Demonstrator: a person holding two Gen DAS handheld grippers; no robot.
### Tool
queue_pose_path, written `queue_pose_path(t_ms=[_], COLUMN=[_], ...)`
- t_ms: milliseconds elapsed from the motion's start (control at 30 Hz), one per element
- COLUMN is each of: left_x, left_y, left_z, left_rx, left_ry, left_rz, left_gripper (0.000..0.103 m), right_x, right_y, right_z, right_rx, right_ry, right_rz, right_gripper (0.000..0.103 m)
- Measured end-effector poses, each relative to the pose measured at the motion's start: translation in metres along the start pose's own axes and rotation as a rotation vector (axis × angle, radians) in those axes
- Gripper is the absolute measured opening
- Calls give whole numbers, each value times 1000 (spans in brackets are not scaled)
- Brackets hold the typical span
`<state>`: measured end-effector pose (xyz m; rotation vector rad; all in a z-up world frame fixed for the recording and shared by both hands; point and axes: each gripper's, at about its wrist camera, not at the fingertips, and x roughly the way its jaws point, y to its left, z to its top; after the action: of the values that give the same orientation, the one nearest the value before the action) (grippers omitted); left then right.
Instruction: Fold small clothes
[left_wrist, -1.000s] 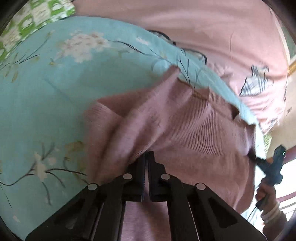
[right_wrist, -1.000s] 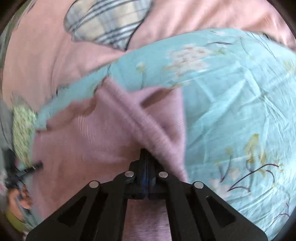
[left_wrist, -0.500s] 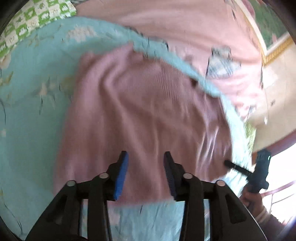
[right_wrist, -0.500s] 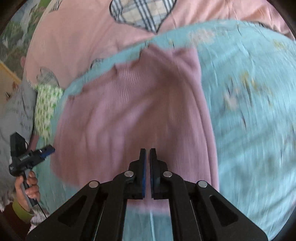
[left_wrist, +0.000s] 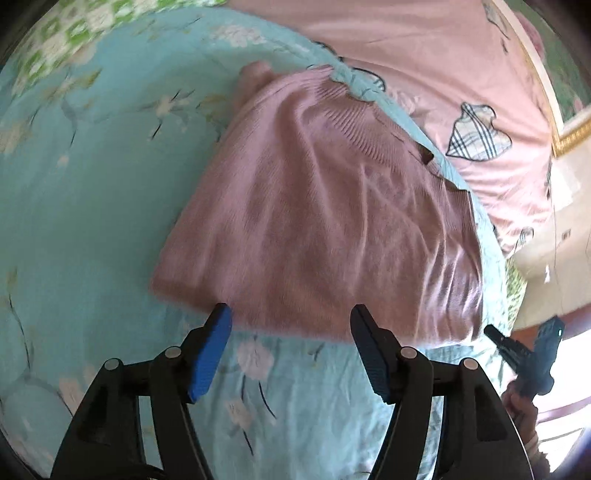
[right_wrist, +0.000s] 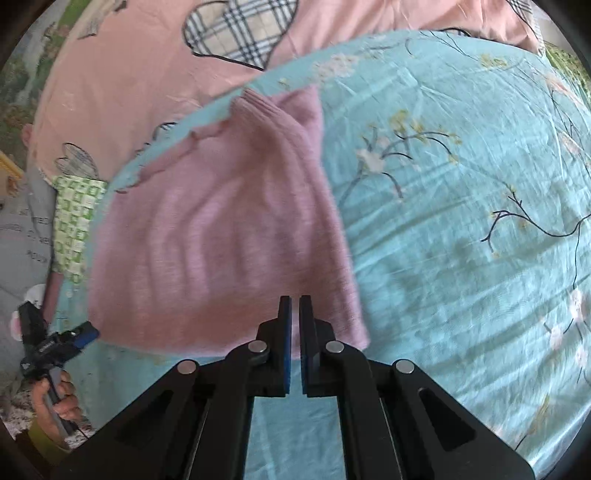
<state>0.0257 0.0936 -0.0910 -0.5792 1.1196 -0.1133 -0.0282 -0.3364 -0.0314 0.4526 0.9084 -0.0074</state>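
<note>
The pink sweater (left_wrist: 325, 221), pinched by both claws a second ago, now lies flat on the bed (left_wrist: 92, 206). The left claw (left_wrist: 291, 325) is opening, empty; the right claw (right_wrist: 294, 314) has drawn back, nearly closed on nothing.

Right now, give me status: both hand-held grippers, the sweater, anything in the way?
Left hand-held gripper opening, nothing between its jaws. Right hand-held gripper shut, empty. Pink knit sweater lies folded on the turquoise floral sheet. Nothing in the way.

One pink knit garment (left_wrist: 325, 221) is counted at frame centre, one turquoise floral sheet (left_wrist: 92, 206), one pink quilt (left_wrist: 424, 48) upper right, two grippers.
</note>
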Motion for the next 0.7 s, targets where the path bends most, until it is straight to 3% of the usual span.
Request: queue_pose_path(t_ms=[67, 133, 167, 200, 433, 700], left_x=[3, 7, 11, 16, 26, 40], left_y=[7, 14, 18, 17, 30, 46], left_z=[-9, -16, -19, -18, -13, 24], left_rx=[-58, -94, -118, -133, -237, -307], left_ry=[17, 26, 33, 34, -21, -86], left_rz=[-2, 4, 3, -2, -71, -145], left_gripper=[69, 70, 70, 70, 76, 81], right_x=[-7, -9, -12, -13, -7, 5], right_y=[9, 19, 26, 30, 60, 79], right_z=[-7, -10, -14, -16, -31, -26], right_rx=[-3, -10, -21, -30, -68, -40], right_ry=[-12, -12, -23, -30, 9, 27], right_rz=[22, 41, 51, 58, 92, 50], right_gripper=[12, 34, 50, 55, 56, 56])
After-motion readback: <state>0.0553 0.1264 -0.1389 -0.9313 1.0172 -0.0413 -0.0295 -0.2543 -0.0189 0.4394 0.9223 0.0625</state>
